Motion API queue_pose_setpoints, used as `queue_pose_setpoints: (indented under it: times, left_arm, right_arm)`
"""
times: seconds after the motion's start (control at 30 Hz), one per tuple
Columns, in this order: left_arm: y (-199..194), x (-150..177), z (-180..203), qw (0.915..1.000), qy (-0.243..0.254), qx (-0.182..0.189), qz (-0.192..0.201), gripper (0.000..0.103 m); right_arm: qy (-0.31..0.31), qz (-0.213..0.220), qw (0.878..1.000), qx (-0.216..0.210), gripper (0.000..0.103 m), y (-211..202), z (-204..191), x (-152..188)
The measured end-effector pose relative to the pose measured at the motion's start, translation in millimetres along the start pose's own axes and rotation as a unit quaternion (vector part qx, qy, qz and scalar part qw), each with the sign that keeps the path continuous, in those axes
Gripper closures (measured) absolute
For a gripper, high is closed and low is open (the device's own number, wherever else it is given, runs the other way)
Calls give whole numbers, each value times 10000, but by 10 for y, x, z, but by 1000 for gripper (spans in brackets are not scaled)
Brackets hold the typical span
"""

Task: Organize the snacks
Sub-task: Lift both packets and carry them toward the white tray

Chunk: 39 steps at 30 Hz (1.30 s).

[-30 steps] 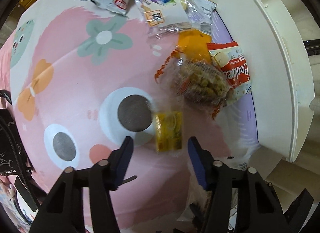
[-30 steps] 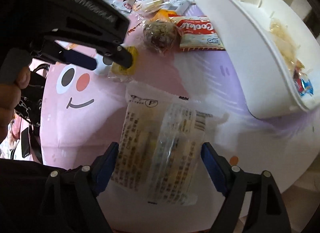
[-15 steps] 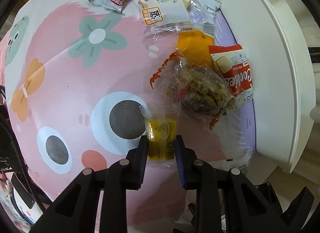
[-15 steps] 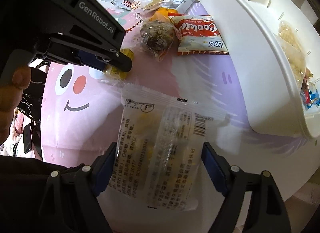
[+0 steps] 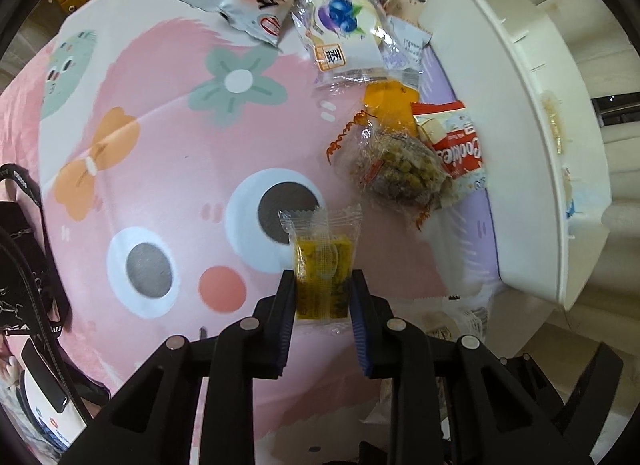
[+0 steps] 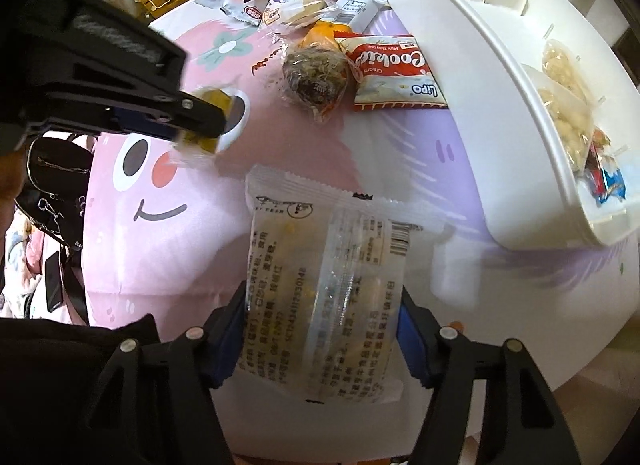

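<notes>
Snacks lie scattered over a pink cartoon tablecloth (image 5: 168,169) in the left wrist view. The left gripper (image 5: 323,297) has its jaws narrowed onto a small yellow packet (image 5: 323,269), pinched by its lower half. Farther off to the right sit a clear bag of brown clusters (image 5: 396,173) and a red cookie pack (image 5: 456,141), both beside the white tray (image 5: 520,113). A blueberry bun (image 5: 344,33) and a silver pouch (image 5: 256,1) lie at the far edge.

In the right wrist view the right gripper (image 6: 322,329) has just been closing its jaws; both pads touch the sides of a large clear printed packet (image 6: 324,297) near the table's near edge. The tray, far right, already holds wrapped snacks (image 6: 568,105).
</notes>
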<state>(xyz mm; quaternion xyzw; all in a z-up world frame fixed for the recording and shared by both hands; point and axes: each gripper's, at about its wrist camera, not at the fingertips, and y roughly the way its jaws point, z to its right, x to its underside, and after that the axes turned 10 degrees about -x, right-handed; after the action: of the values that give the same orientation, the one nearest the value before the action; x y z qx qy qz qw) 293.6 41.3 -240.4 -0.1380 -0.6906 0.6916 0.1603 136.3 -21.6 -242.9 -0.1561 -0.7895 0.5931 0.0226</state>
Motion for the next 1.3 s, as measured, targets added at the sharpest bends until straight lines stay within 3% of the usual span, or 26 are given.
queue_pose_setpoints:
  times: [0.3,0.7,1.07,1.3]
  left_arm:
    - [-358,477,-249,9994,50,81,326,79]
    - [-896,1122,-551,9958,62,326,856,79]
    - [-1289,1422,-397,9918,300,573,1106,79]
    - [-1493,1400,-109,9908,400,649,1122,79]
  right_arm:
    - [153,299,9994,68,38,-169,-260,101]
    - [290,1135,9930,148,38,-764,-463,334]
    - [655,1680,9835,139,38,-1372,-287,479]
    - [695,1864,9800,8,37,-1692,-66,376]
